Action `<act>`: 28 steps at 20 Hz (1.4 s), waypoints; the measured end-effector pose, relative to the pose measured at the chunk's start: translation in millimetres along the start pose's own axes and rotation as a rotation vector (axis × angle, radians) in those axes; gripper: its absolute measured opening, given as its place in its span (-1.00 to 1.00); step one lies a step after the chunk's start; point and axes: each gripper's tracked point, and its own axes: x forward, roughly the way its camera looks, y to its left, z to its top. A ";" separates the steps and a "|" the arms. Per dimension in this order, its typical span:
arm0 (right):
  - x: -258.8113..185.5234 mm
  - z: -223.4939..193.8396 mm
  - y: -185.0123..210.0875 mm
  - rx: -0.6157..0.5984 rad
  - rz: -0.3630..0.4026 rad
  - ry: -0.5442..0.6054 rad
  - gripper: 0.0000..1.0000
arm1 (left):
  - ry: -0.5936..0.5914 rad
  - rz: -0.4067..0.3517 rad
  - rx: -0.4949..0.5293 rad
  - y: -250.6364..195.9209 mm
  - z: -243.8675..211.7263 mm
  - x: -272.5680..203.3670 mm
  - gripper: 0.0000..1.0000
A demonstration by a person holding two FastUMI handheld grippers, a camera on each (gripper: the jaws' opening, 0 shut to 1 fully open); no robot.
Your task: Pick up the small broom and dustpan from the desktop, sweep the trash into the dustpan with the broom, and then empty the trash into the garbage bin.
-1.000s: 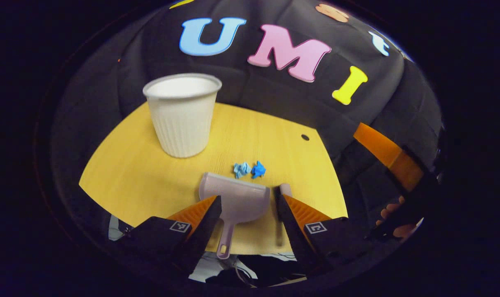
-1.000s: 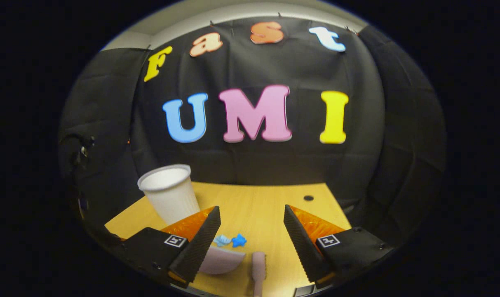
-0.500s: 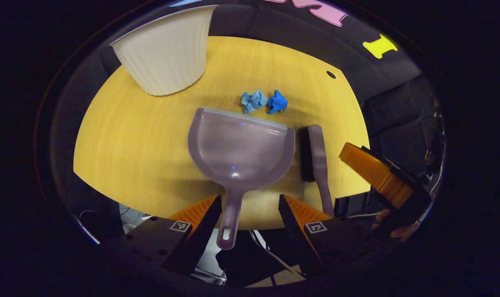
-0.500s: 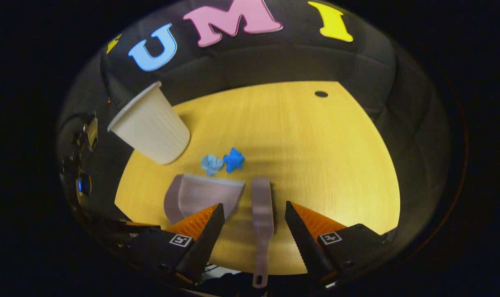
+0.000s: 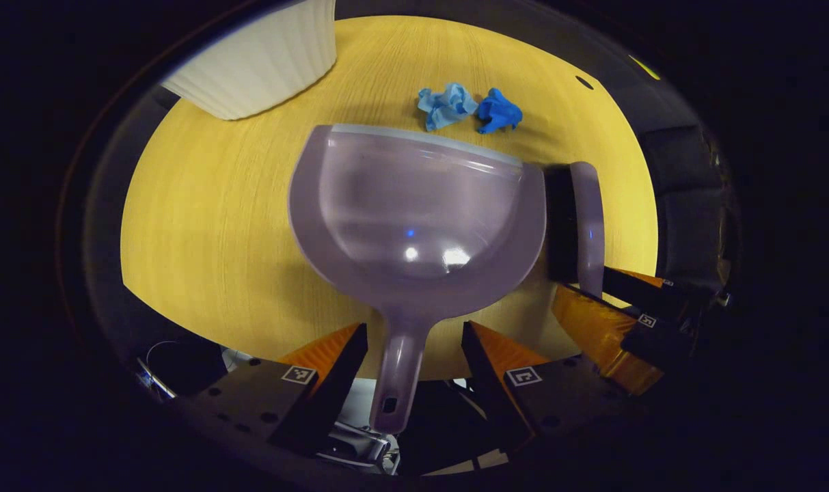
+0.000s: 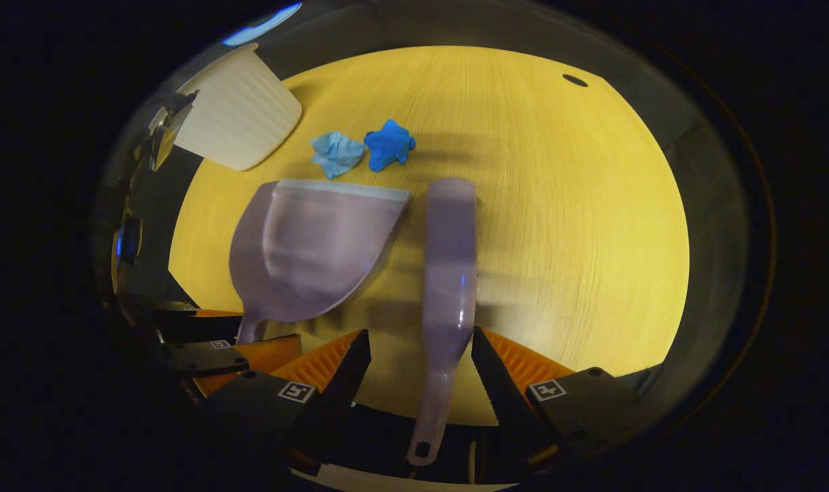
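No text, brand or number can be read on anything here. Small square black-and-white coded markers sit on the left gripper [image 5: 414, 345] and the right gripper [image 6: 419, 348], but they carry patterns, not words.

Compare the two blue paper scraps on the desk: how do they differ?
The left scrap is pale blue, the right scrap a deep, saturated blue. The left scrap lies straight ahead of the dustpan lip, while the right scrap lies off the lip's corner, toward the broom. Both are small crumpled wads lying side by side on the desk.
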 end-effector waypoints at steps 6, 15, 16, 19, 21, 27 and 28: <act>15.9 -5.8 -8.5 0.038 -0.027 0.068 0.94 | 0.071 0.022 -0.016 10.8 4.8 8.5 0.67; 32.0 -9.6 -20.3 0.058 -0.083 0.133 0.82 | 0.109 0.023 0.031 6.2 14.5 14.7 0.58; 33.0 -9.1 -21.2 0.060 -0.091 0.138 0.63 | 0.113 0.031 0.033 5.9 13.4 14.3 0.53; 32.9 -8.3 -28.3 0.057 -0.125 0.146 0.43 | 0.113 0.055 0.053 3.5 17.3 15.8 0.22; 33.7 -7.0 -28.3 0.058 -0.117 0.151 0.17 | 0.113 0.050 0.081 -0.9 17.3 16.1 0.10; 32.6 -6.7 -28.0 0.103 -0.082 0.193 -0.19 | 0.134 0.020 0.106 -5.2 15.3 22.1 -0.23; 31.7 -6.5 -29.0 0.103 -0.073 0.197 -0.19 | 0.134 0.014 0.111 -4.5 18.6 16.4 -0.31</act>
